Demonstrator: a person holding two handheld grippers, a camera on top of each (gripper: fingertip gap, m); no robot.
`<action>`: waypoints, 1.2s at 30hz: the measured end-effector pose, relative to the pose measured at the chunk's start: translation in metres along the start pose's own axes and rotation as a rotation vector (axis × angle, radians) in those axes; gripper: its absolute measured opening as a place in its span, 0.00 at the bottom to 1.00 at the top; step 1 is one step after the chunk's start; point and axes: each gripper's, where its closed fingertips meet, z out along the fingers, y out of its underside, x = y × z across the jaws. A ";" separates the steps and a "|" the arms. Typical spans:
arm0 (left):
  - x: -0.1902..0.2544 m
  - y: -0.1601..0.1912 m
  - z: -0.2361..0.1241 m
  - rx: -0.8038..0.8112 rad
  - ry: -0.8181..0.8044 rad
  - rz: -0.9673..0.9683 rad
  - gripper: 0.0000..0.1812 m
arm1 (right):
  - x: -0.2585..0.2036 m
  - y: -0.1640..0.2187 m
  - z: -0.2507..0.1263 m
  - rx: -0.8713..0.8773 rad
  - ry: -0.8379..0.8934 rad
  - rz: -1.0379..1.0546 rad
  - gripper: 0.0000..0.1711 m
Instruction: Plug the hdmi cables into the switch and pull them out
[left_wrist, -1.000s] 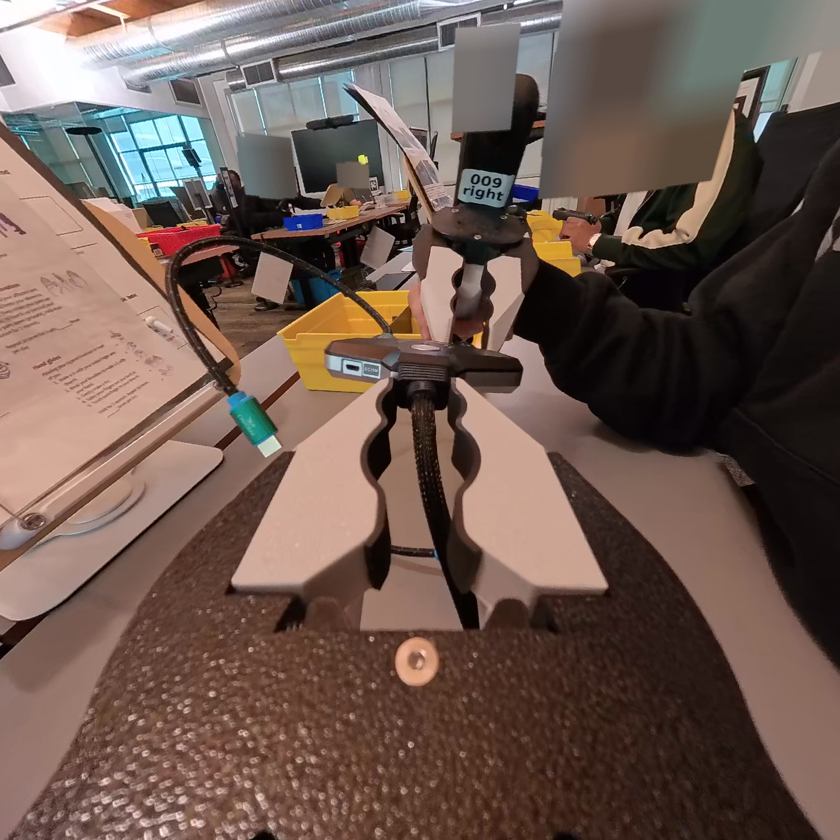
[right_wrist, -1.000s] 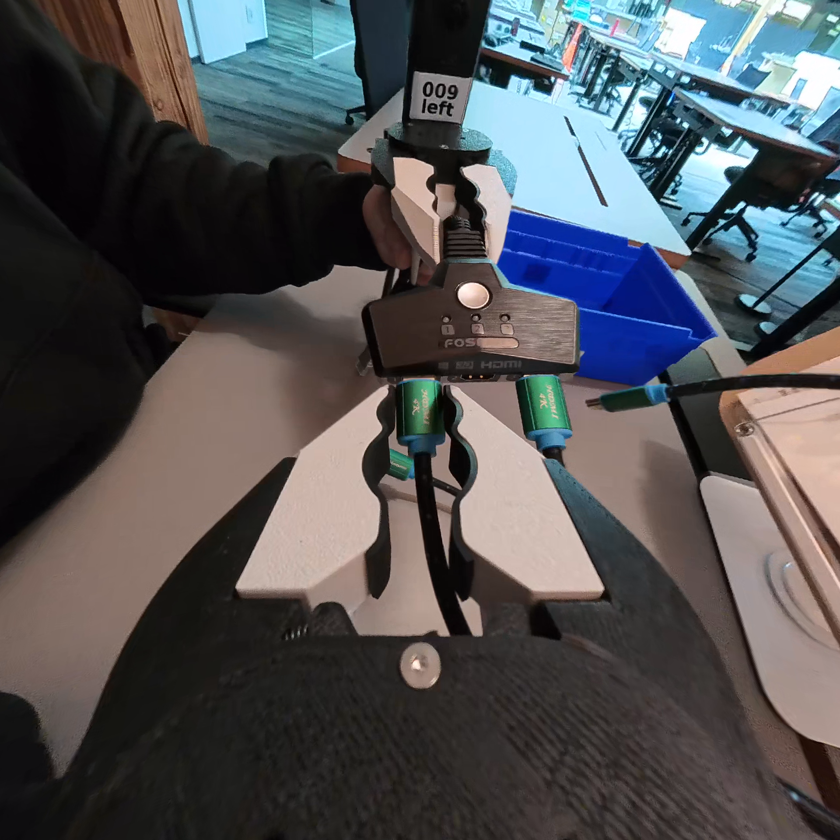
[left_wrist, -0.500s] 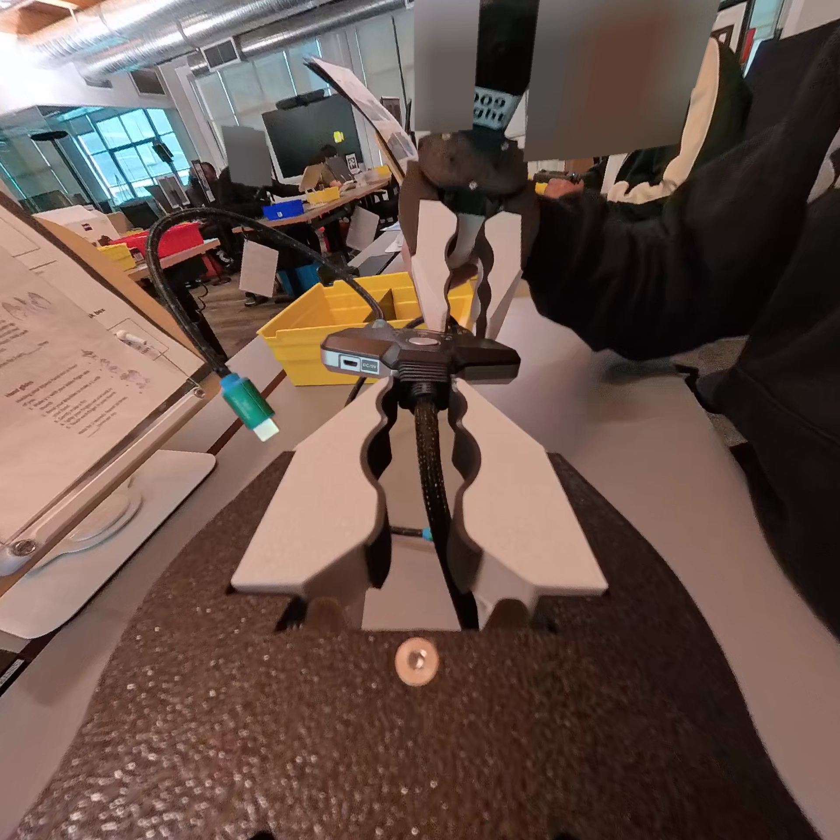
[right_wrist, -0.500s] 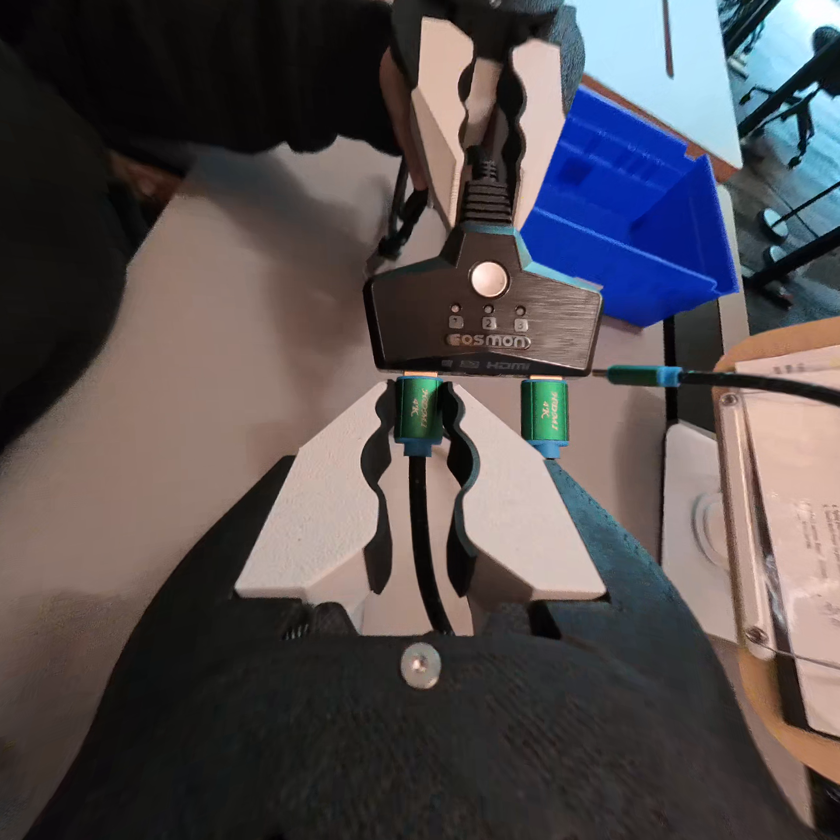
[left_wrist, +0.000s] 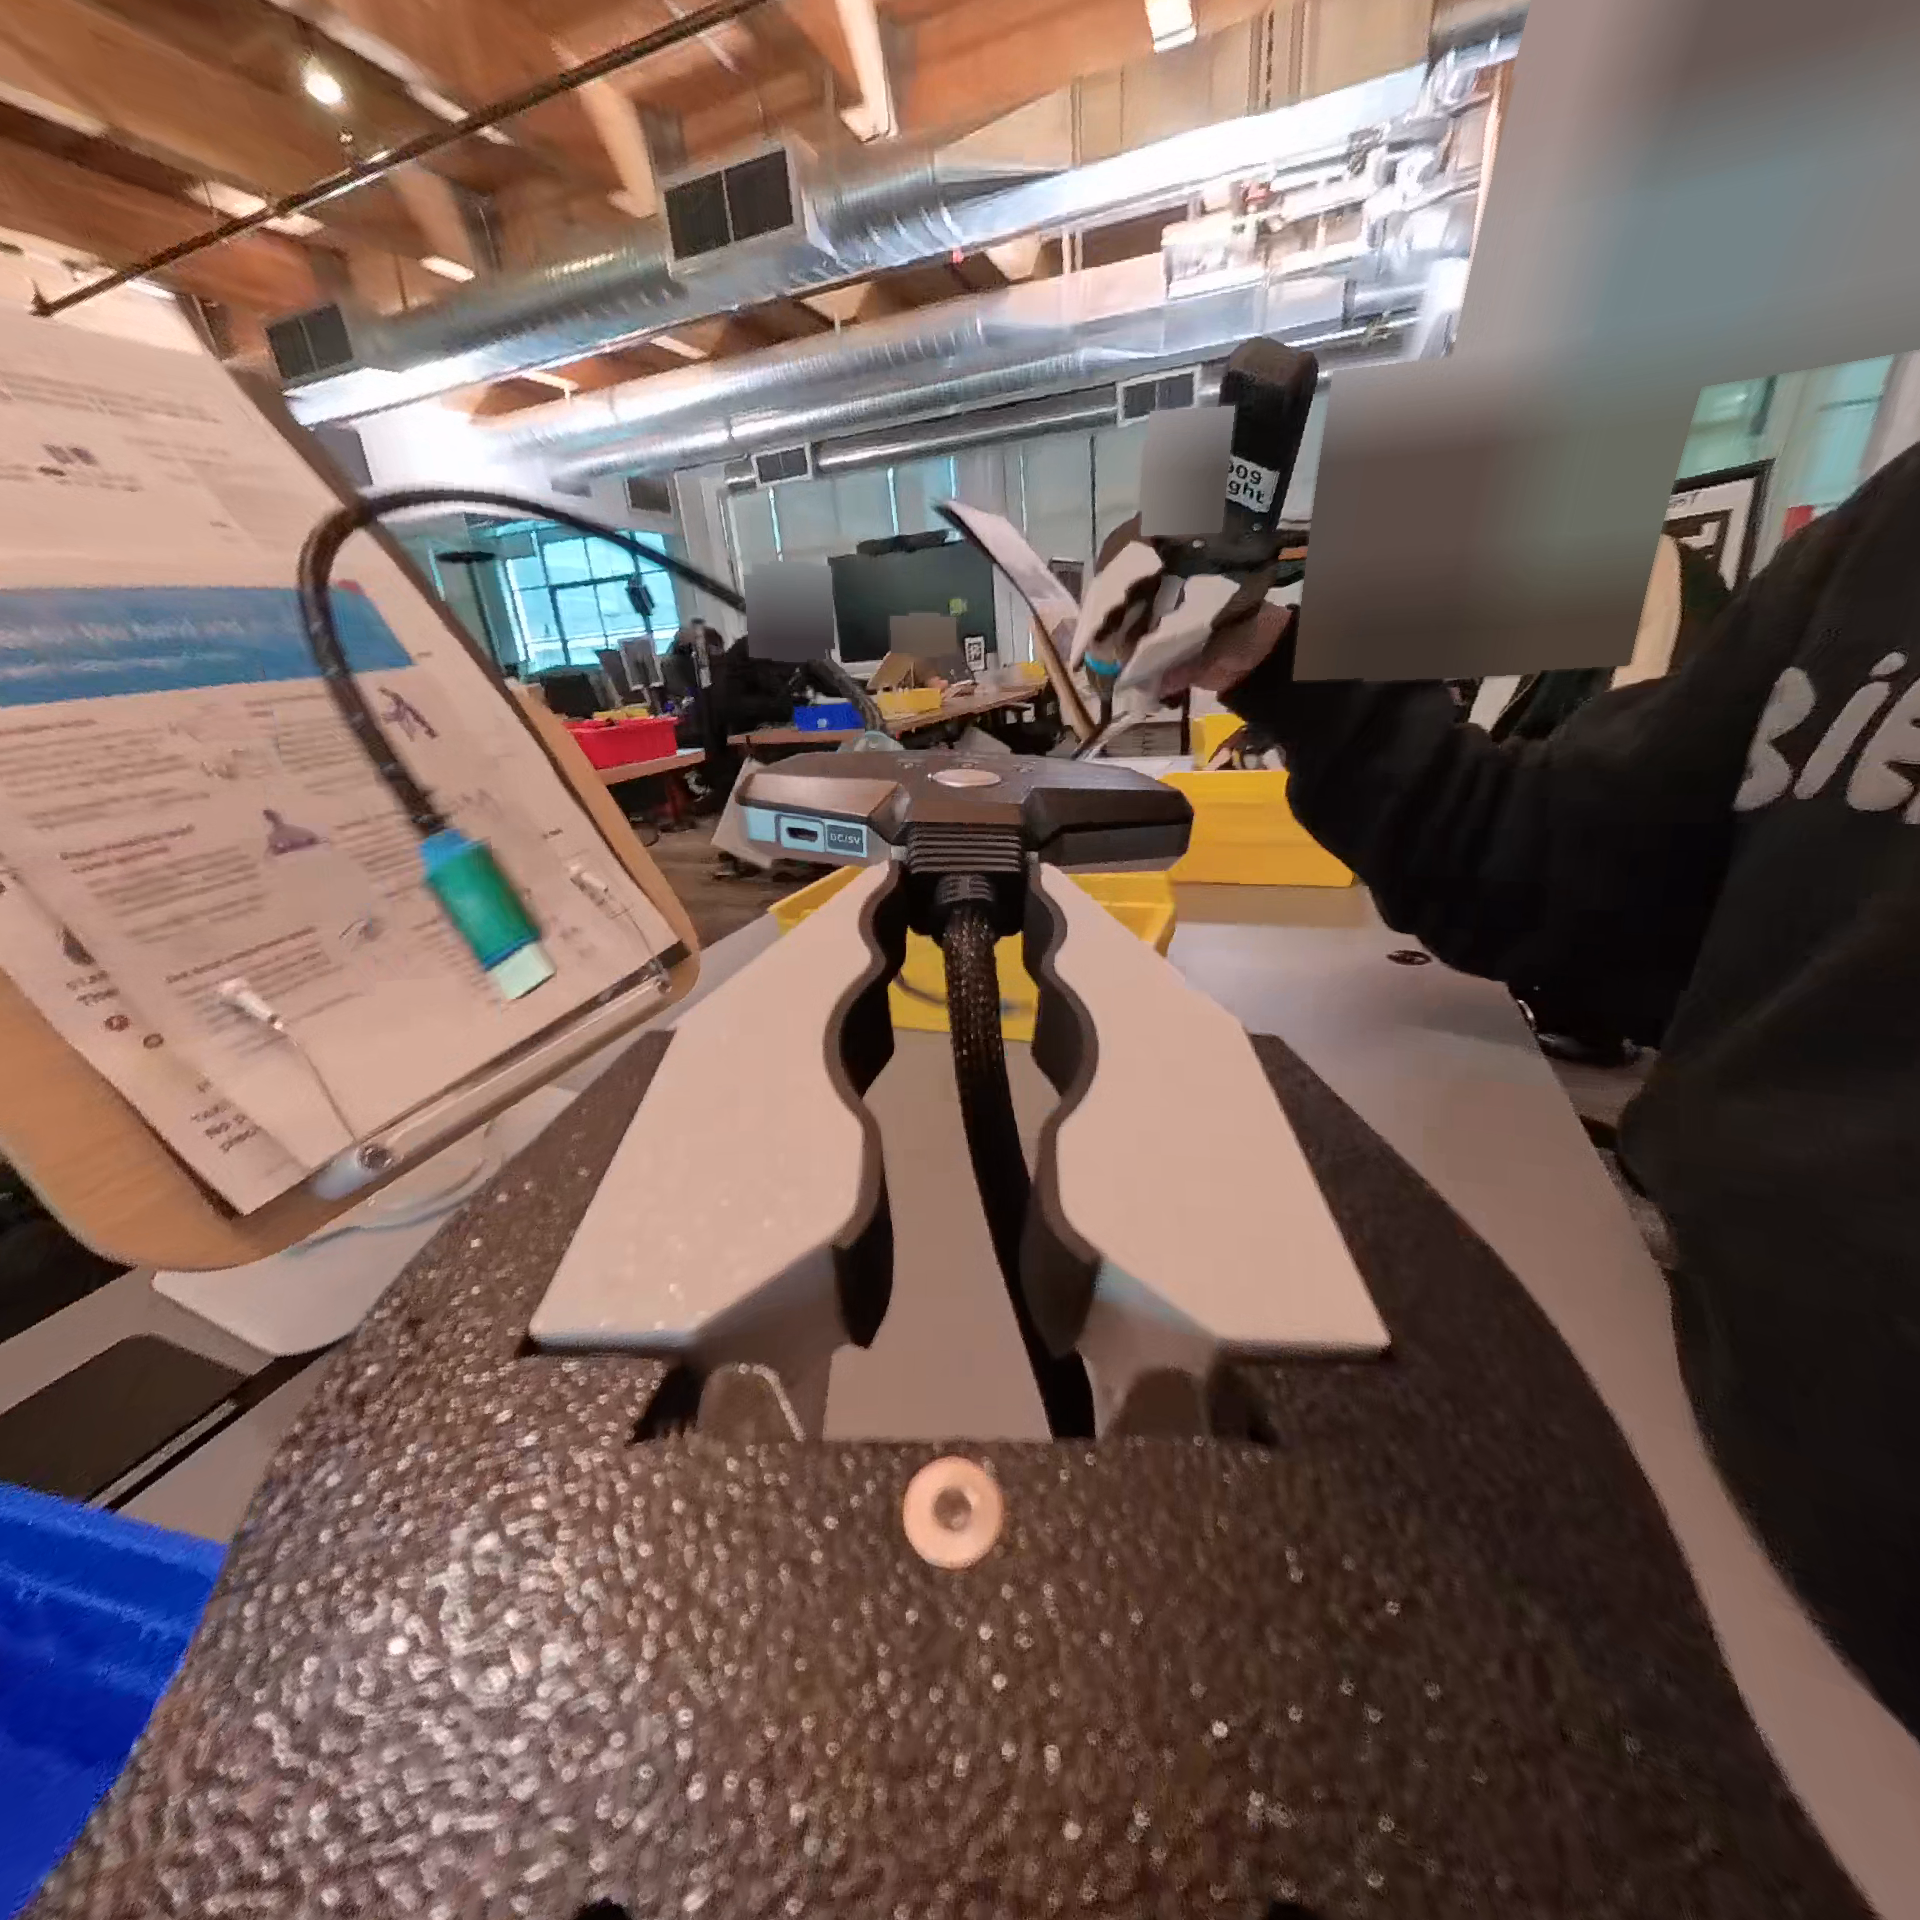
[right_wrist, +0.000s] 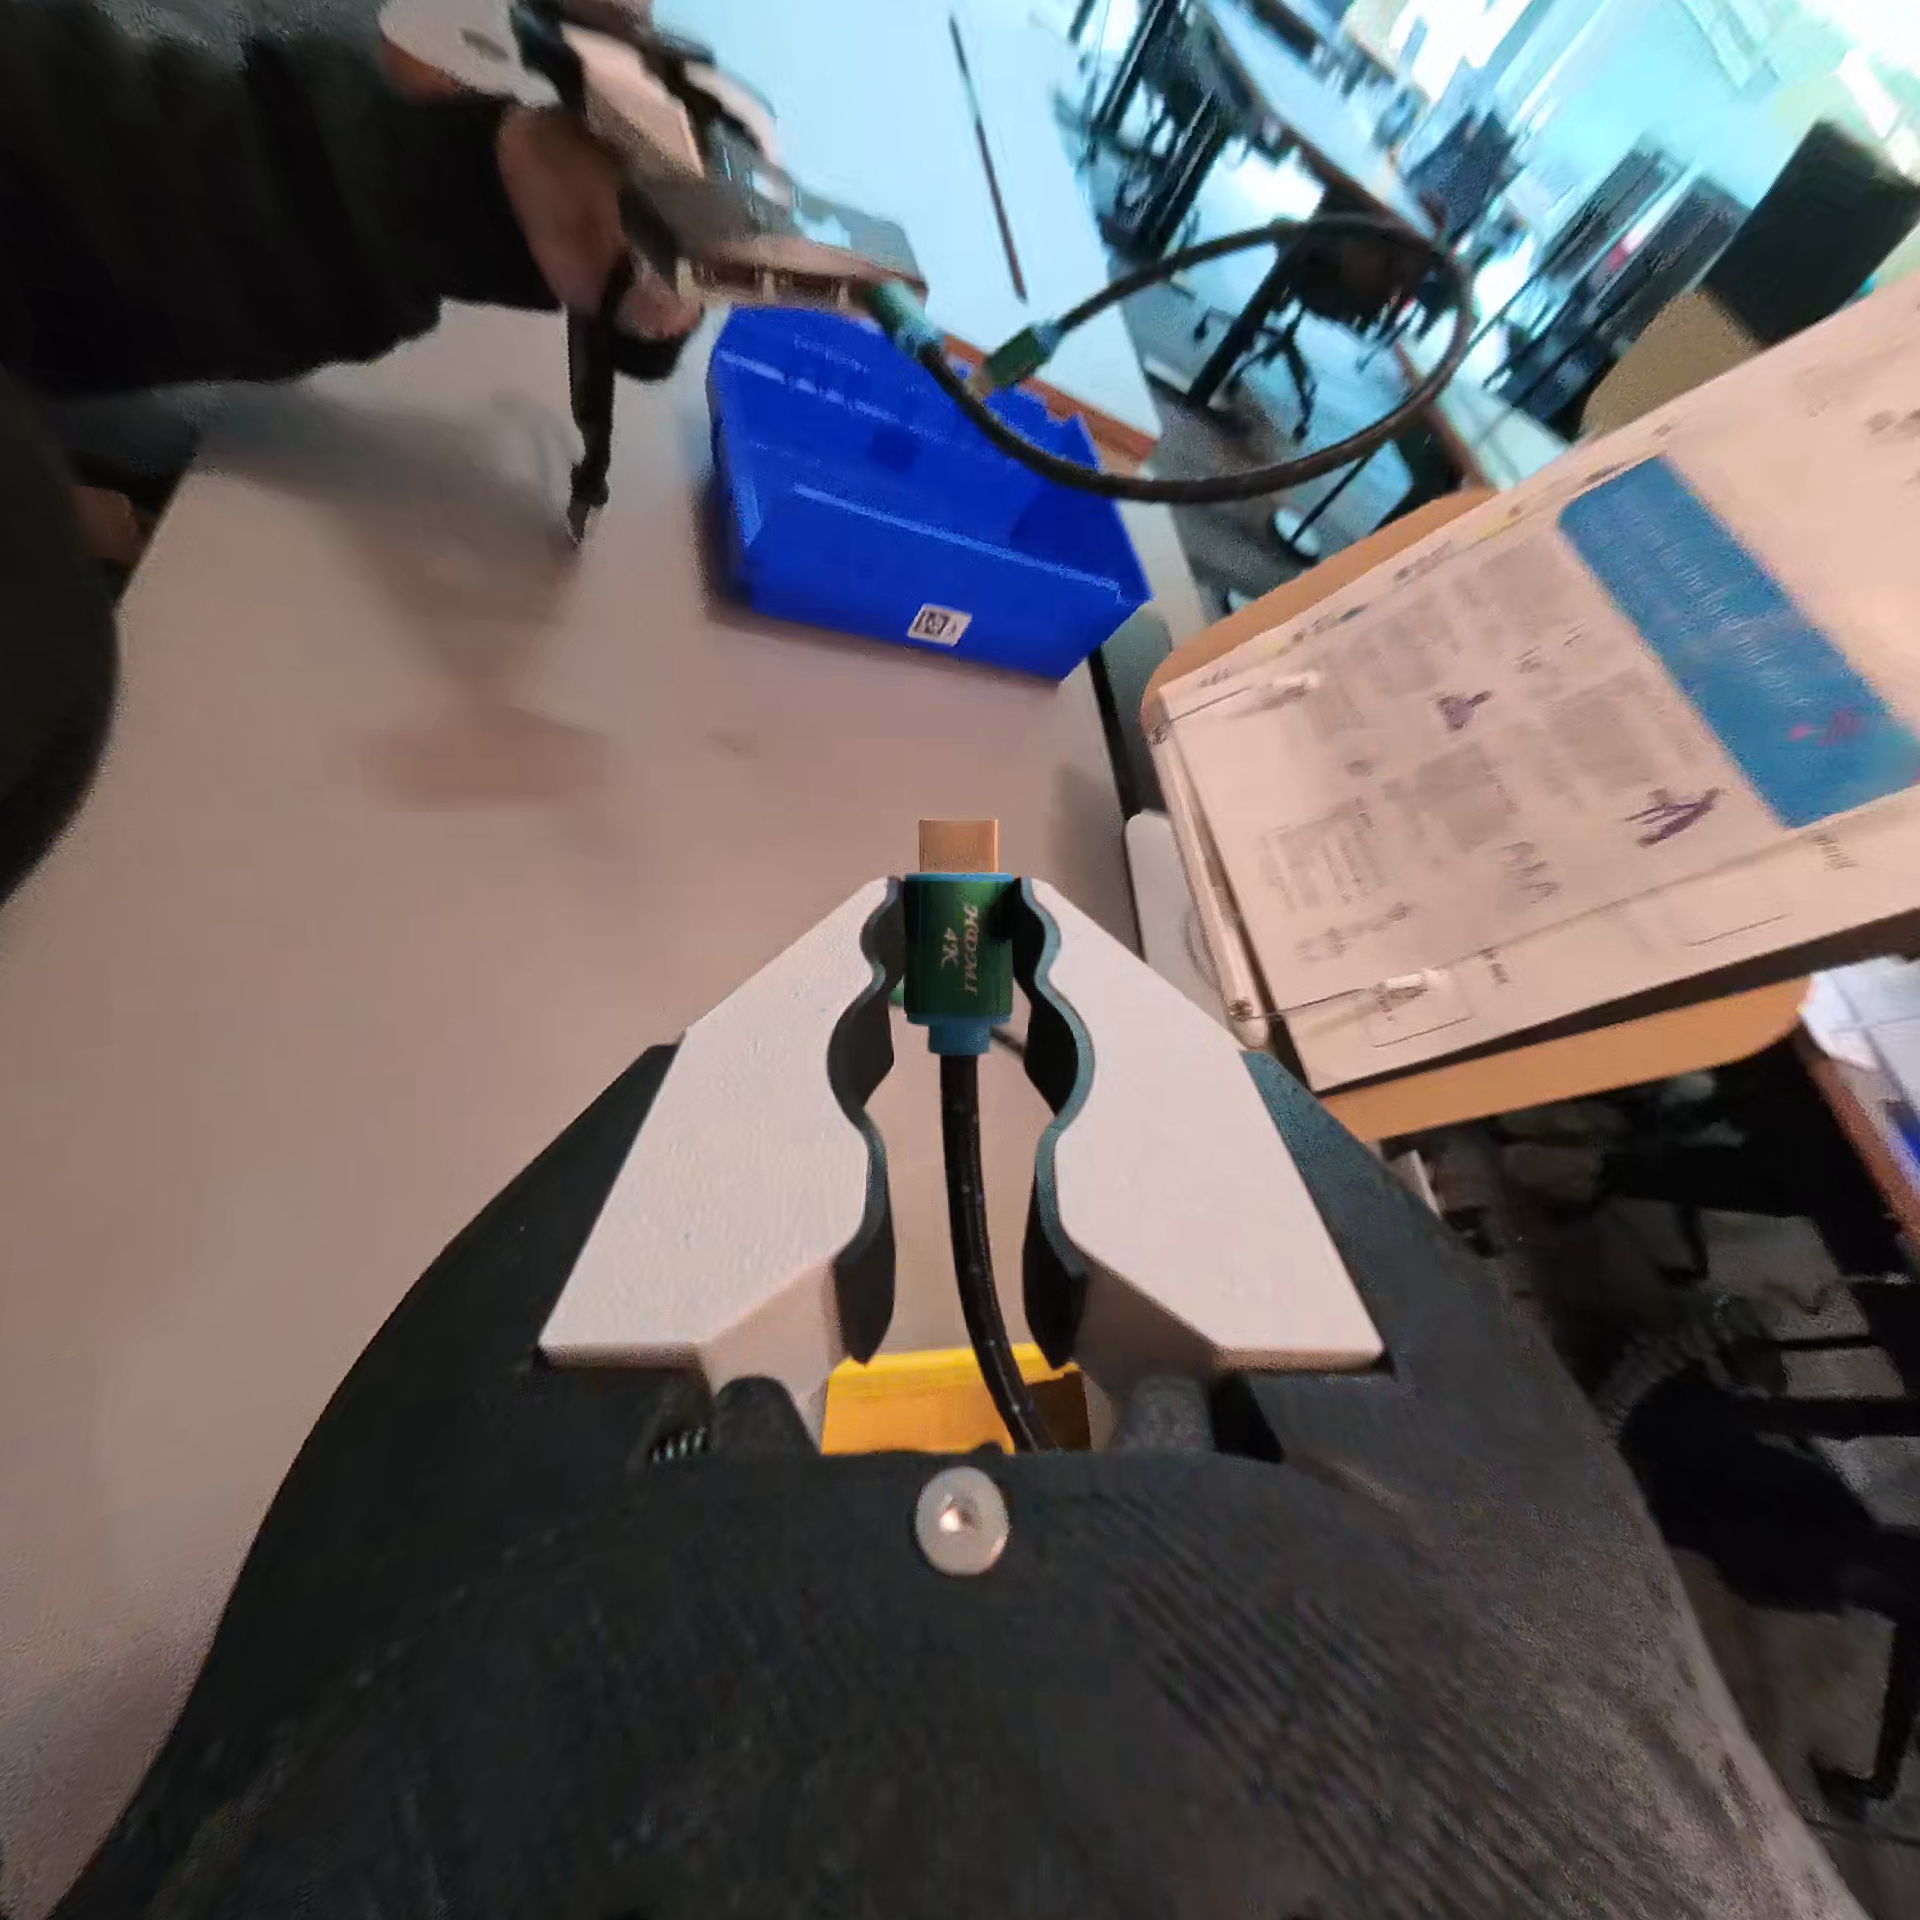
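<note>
My left gripper (left_wrist: 961, 904) is clamped on the braided pigtail at the neck of the HDMI switch (left_wrist: 966, 805), held above the grey table (left_wrist: 1351, 987). My right gripper (right_wrist: 958, 914) pinches a green HDMI plug (right_wrist: 956, 951) (gold tip bare), well apart from the switch, over the table near the blue bin (right_wrist: 914, 520).

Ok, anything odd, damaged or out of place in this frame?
Nothing looks damaged. The right gripper is shut on a green HDMI plug, its gold tip bare. The left gripper clamps the switch by its braided cable. A loose green plug dangles mid-air by the document stand.
</note>
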 end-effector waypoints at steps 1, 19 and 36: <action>0.004 -0.001 0.003 0.000 0.014 0.006 0.11 | 0.004 -0.002 -0.014 -0.001 0.032 -0.016 0.11; 0.008 0.017 0.026 -0.053 0.061 0.008 0.11 | 0.012 0.133 -0.089 -0.169 0.310 0.379 0.11; 0.012 0.024 0.029 -0.050 0.070 -0.019 0.11 | -0.035 0.267 0.018 -0.734 0.156 0.680 0.36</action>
